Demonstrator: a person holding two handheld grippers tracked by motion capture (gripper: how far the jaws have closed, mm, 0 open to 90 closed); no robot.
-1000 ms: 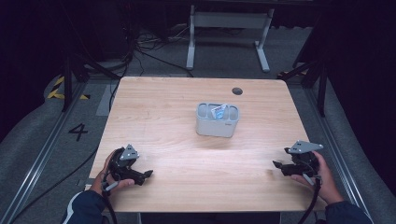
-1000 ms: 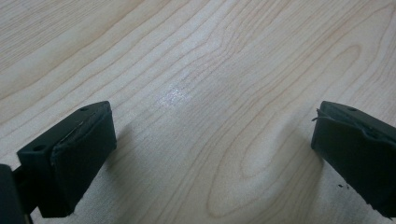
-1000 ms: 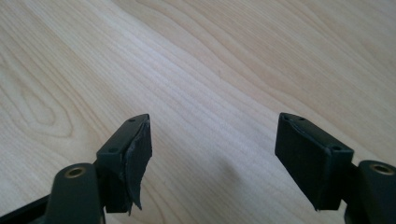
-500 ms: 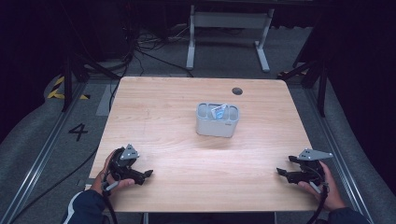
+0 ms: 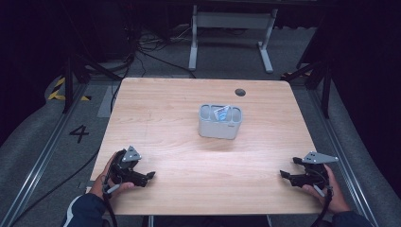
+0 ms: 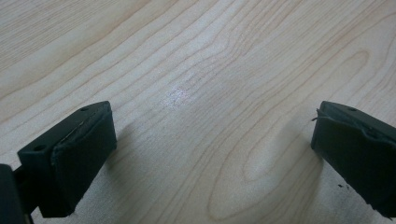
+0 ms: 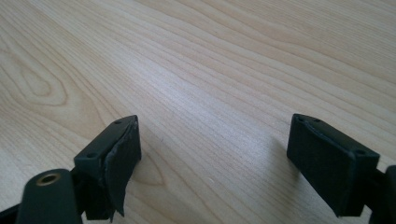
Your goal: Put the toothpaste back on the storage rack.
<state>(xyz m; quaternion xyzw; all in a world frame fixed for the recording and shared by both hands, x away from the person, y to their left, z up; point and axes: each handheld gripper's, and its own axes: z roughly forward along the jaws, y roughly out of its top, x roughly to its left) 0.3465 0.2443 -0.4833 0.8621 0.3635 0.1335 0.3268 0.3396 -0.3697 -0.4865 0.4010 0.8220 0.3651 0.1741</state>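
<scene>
On my high view: grey caddy [image 5: 220, 122] mid-tabletop [image 5: 165, 109], a blue-white packet [image 5: 221, 113] inside, left gripper [image 5: 142, 177] and right gripper [image 5: 289, 172] well apart from it near the front corners; gripper views add jaws spread wide, holding nothing.

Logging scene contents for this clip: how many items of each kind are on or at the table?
Grey compartment holder: 1
Blue-and-white packet standing in the holder: 1
Handheld grippers: 2, left gripper and right gripper, both open
Total: 4
</scene>
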